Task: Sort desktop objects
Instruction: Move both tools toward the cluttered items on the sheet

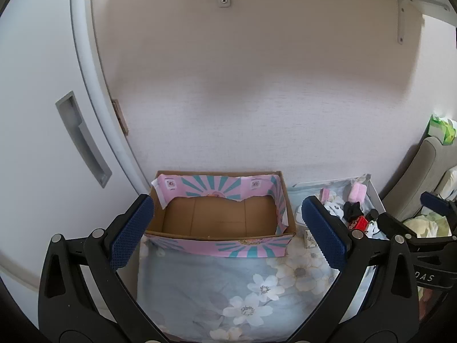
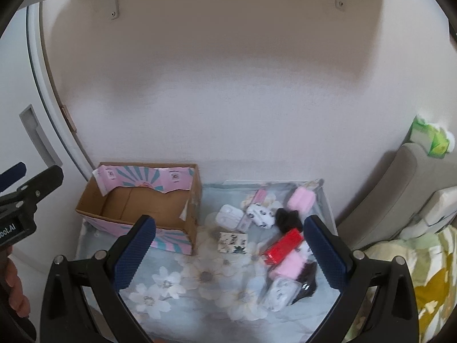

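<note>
A white wall [image 2: 228,85] backs the scene, with a white door [image 1: 42,114] at its left. Below lies a floral cloth [image 1: 214,280] on the surface, and at its far left corner sits an open cardboard box [image 1: 220,214], empty, lined with pink and teal paper. The left wrist view looks straight into the box, with only a slice of the clutter at the right edge; the right wrist view shows the whole pile along the cloth's right side: a red box [image 2: 284,245], a pink case [image 2: 300,198] at the far right corner, a black scrunchie [image 2: 287,218], a white case [image 2: 228,214], a small printed card [image 2: 232,243], a pink pouch [image 2: 287,267] and a clear packet [image 2: 278,291] nearest the front edge. The near left of the cloth lies bare. The left gripper [image 1: 225,234] hangs before the box, fingers spread wide, nothing between them; the right gripper [image 2: 231,257] hangs over the pile, fingers likewise spread and empty. Seen from the right, the left gripper's body reads "bot.AI"; seen from the left, the right one's reads "DAS". A green pack [image 2: 431,140] rests on a grey chair [image 2: 400,194] beyond the right edge.
</note>
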